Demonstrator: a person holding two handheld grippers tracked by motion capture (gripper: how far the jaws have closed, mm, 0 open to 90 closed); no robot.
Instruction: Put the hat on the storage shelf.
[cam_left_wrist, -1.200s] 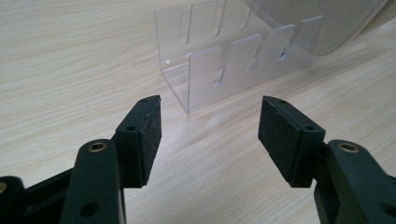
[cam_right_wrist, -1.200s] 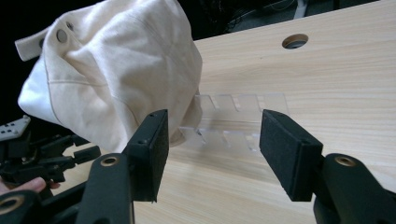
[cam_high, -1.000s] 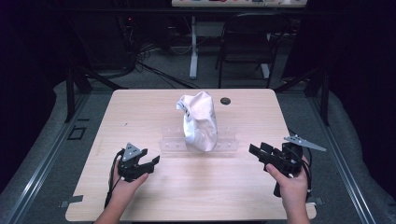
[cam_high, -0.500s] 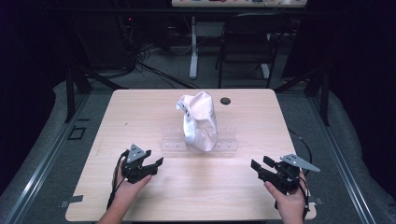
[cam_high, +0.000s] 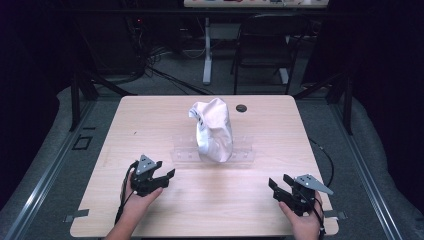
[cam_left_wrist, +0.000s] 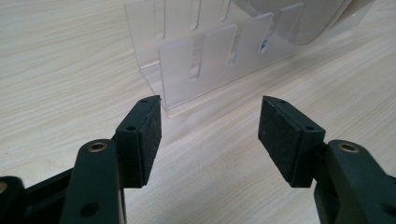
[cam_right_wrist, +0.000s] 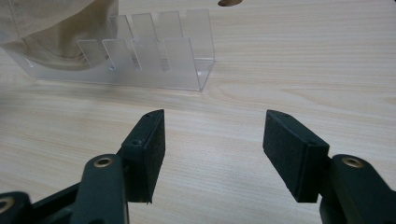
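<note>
While my left gripper (cam_high: 162, 176) and right gripper (cam_high: 281, 186) sit near me with jaws apart on nothing, a clear slotted rack (cam_high: 185, 150) lies mid-table holding a crumpled white cloth bag (cam_high: 215, 127) upright. Pale wood table (cam_high: 150, 120), a dark hole (cam_high: 241, 108) far right; beyond, dim floor and cables.

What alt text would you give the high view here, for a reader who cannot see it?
A white cloth bag stands in a clear acrylic rack at the middle of a wooden table. Near the front edge, a person's hands hold the left gripper and right gripper, both open and empty, short of the rack.
</note>
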